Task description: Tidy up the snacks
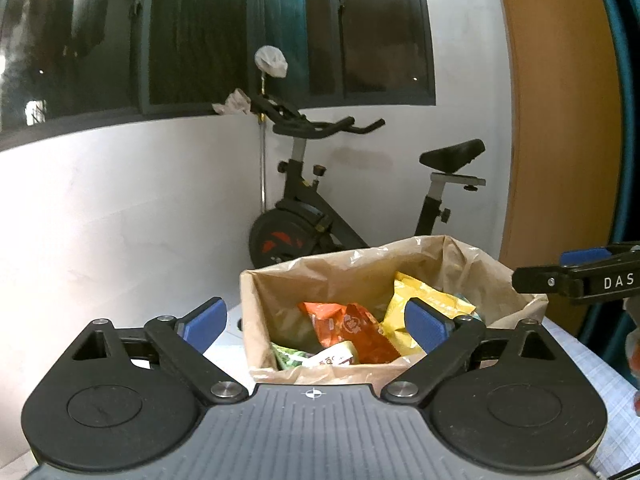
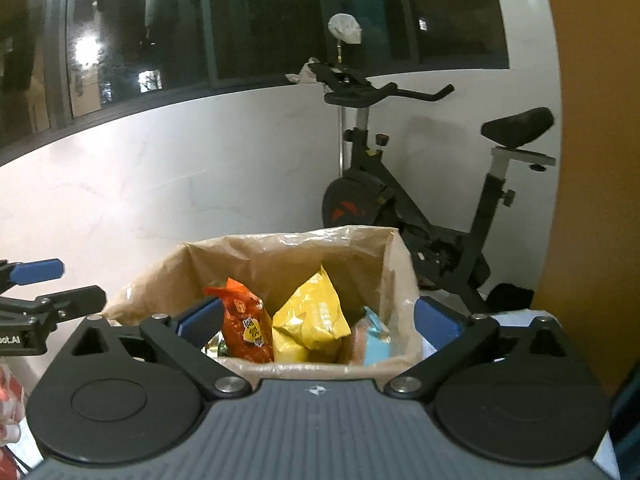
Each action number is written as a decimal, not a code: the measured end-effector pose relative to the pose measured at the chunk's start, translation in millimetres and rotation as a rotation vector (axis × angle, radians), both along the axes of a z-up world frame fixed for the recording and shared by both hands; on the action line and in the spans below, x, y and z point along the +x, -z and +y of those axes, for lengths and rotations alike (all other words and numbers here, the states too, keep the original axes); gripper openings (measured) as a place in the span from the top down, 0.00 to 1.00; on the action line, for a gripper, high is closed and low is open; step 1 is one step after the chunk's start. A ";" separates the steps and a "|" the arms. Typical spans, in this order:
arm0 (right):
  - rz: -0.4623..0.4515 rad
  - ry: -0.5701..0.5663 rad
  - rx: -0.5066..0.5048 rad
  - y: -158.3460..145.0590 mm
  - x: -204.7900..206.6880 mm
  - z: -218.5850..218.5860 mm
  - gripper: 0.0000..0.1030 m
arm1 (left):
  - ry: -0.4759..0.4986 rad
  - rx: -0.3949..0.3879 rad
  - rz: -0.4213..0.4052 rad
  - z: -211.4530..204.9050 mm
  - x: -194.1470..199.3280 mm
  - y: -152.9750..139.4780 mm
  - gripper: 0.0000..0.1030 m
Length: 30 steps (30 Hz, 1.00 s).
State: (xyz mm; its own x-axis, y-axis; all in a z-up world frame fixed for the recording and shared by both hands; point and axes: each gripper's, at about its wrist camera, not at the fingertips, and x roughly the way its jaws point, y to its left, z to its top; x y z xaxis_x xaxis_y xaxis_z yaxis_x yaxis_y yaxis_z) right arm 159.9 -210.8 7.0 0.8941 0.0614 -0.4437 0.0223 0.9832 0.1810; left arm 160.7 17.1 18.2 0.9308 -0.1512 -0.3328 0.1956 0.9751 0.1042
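An open brown paper bag (image 1: 256, 312) (image 2: 400, 264) stands on the table just ahead of both grippers. Inside it lie an orange snack packet (image 1: 344, 324) (image 2: 240, 320), a yellow packet (image 1: 400, 304) (image 2: 316, 312), a green packet (image 1: 286, 356) and a light blue packet (image 2: 376, 340). My left gripper (image 1: 314, 320) is open in front of the bag's near rim, nothing between its blue pads (image 1: 202, 324). My right gripper (image 2: 319, 320) is open too, its pads (image 2: 200, 318) astride the bag's near side and empty. Each gripper shows at the edge of the other's view, the right gripper (image 1: 576, 276) and the left gripper (image 2: 40, 280).
A black exercise bike (image 1: 304, 208) (image 2: 400, 200) stands behind the bag against a white wall under dark windows. An orange panel (image 1: 560, 120) rises at the right. The table wears a pale checked cloth (image 1: 592, 368). A red-and-white packet (image 2: 8, 396) peeks in at the left edge.
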 end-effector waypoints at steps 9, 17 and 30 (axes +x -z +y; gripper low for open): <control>-0.005 0.005 -0.015 -19.2 -52.8 13.5 0.00 | 0.023 -0.040 -0.037 6.4 -49.2 -19.8 0.06; -0.058 0.017 -0.074 -39.6 -95.9 31.6 0.00 | 0.011 -0.087 -0.028 6.3 -82.1 -31.0 0.06; -0.075 0.015 -0.031 -43.8 -125.9 41.8 0.00 | -0.025 -0.088 -0.058 7.4 -102.2 -31.8 0.06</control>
State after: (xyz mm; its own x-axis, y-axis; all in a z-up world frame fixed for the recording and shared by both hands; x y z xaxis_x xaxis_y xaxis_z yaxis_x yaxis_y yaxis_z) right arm 34.0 -169.0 50.8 0.9256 0.0353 -0.3769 0.0243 0.9881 0.1521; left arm 58.5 24.6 49.9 0.9518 -0.1541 -0.2651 0.1674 0.9855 0.0281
